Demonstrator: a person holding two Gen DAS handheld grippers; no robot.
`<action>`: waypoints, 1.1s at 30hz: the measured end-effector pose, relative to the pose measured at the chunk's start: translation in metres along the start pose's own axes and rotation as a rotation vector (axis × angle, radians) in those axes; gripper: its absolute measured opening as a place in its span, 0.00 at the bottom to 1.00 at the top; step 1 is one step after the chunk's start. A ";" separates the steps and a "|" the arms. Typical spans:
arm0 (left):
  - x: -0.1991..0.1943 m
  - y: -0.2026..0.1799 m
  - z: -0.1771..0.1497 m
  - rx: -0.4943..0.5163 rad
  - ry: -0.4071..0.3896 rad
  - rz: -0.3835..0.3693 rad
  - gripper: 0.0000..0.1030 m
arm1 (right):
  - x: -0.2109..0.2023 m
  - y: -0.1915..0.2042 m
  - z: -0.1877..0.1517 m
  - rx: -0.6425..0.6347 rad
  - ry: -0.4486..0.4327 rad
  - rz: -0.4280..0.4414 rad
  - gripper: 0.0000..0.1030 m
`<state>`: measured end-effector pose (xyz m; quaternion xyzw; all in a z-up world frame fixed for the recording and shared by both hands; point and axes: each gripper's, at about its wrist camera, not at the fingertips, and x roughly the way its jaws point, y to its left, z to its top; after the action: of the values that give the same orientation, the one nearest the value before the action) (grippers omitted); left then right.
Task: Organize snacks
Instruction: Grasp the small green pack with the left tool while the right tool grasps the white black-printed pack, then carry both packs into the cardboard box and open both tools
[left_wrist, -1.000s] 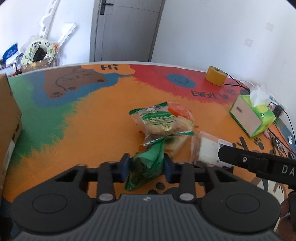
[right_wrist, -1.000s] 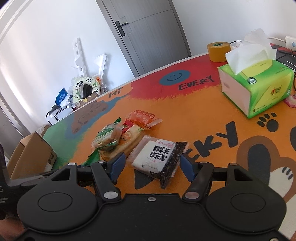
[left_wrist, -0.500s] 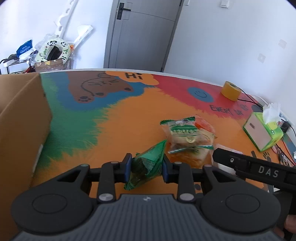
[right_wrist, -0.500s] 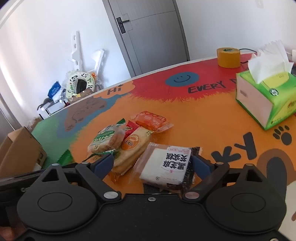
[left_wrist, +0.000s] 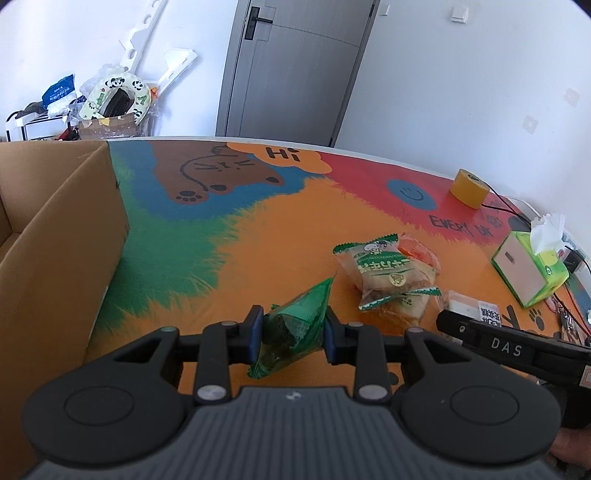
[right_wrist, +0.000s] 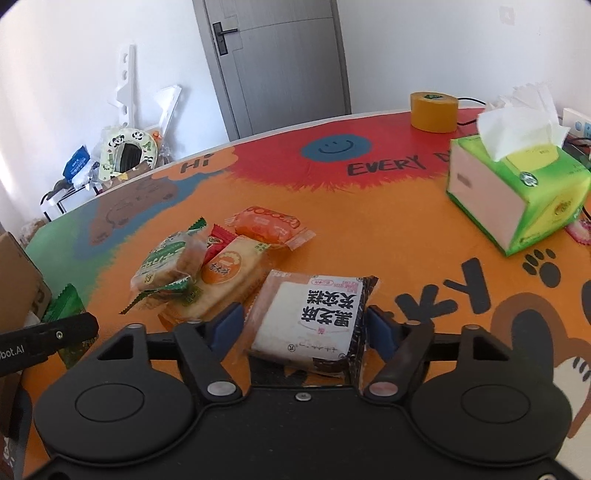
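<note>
- My left tongs (left_wrist: 291, 338) are clamped on one green triangular snack packet (left_wrist: 293, 326), lifted clear of the tabletop (left_wrist: 258, 240); its long axis tilts up and to the right.
- The one cardboard box (left_wrist: 55, 240) lies to the left of these tongs, just beside them, its open top facing up; I judge it the drop point.
- My right tongs (right_wrist: 304, 328) stand spread around one black-and-white cake packet (right_wrist: 314, 317), lying flat, not yet gripped.
- Three more packets lie touching in a heap beyond it: green-edged (right_wrist: 168, 260), yellow (right_wrist: 229, 275), orange (right_wrist: 267, 225).
</note>
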<state>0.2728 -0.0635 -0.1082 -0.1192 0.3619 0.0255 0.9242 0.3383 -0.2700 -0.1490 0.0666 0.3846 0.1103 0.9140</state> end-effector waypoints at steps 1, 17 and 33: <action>-0.001 -0.001 0.000 0.001 -0.002 -0.003 0.31 | -0.002 -0.002 -0.001 0.000 -0.003 -0.001 0.63; -0.031 -0.007 0.000 0.009 -0.056 -0.021 0.31 | -0.043 -0.010 -0.001 0.027 -0.081 0.032 0.56; -0.078 0.013 0.020 -0.001 -0.162 0.013 0.31 | -0.074 0.024 0.017 -0.006 -0.167 0.158 0.56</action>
<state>0.2264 -0.0428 -0.0439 -0.1149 0.2866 0.0411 0.9503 0.2969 -0.2657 -0.0814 0.1030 0.3004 0.1772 0.9315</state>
